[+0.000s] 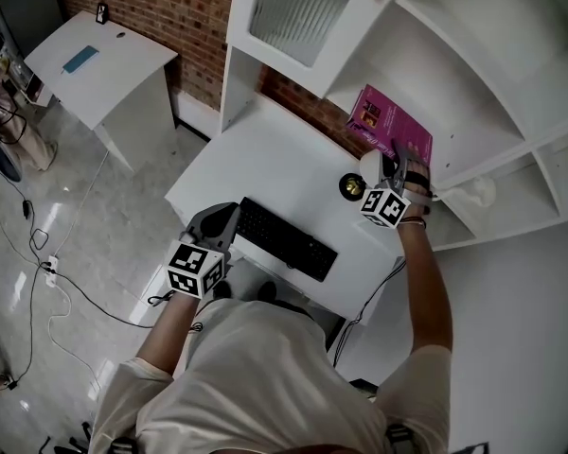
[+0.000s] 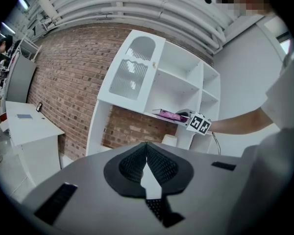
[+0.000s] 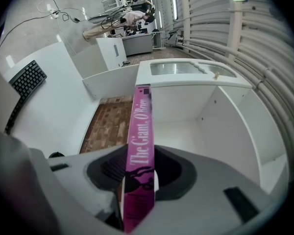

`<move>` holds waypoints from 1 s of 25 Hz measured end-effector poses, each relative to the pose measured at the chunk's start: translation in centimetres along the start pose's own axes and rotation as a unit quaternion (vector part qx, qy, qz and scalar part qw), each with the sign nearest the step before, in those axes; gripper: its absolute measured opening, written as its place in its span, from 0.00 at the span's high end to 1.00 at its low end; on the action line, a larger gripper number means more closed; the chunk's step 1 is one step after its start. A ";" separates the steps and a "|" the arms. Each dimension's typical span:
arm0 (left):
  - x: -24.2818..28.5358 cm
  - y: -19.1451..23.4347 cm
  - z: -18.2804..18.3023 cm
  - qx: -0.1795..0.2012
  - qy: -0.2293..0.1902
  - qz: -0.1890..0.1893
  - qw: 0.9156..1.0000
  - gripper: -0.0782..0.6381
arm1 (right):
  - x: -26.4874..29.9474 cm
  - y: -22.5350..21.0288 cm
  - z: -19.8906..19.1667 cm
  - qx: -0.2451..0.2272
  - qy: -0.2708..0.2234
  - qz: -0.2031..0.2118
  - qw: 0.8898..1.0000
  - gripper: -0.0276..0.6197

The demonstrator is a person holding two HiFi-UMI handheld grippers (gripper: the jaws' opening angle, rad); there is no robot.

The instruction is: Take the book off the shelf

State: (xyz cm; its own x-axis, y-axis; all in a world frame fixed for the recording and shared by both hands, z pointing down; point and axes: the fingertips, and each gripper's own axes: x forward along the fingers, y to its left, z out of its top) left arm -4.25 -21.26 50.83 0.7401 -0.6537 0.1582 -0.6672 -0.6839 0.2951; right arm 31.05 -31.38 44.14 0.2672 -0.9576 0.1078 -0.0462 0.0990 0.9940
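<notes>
A magenta book (image 1: 393, 126) lies flat on the lower board of the white shelf unit (image 1: 473, 83), its near edge over the board's front. My right gripper (image 1: 394, 159) reaches up to that edge. In the right gripper view the book's spine (image 3: 141, 131) runs straight between the two jaws of the right gripper (image 3: 139, 155), with thin gaps showing beside it, so the jaws stand open around it. My left gripper (image 1: 220, 220) hangs low by the left end of the keyboard, and its jaws (image 2: 146, 146) are shut with nothing in them. From there the book (image 2: 169, 114) shows far off.
A black keyboard (image 1: 284, 237) lies on the white desk (image 1: 256, 149). A small round black-and-gold object (image 1: 350, 186) sits under the shelf board near my right gripper. A glass-fronted cabinet door (image 1: 298, 8) stands at the upper left of the unit. A side table (image 1: 104, 64) and floor cables (image 1: 47, 272) lie left.
</notes>
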 end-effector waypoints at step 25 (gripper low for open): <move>4.2 -6.6 -2.1 0.037 0.049 -0.127 0.990 0.90 | -13.4 -6.0 -1.9 0.232 0.007 -0.015 0.973 0.74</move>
State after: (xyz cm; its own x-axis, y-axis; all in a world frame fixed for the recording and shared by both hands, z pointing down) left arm 3.43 -18.84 51.52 0.8868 -0.4262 0.1790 -0.4607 -0.8462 0.2677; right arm 29.55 -18.64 36.75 0.2885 -0.9538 0.0834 -0.4661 -0.0638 0.8824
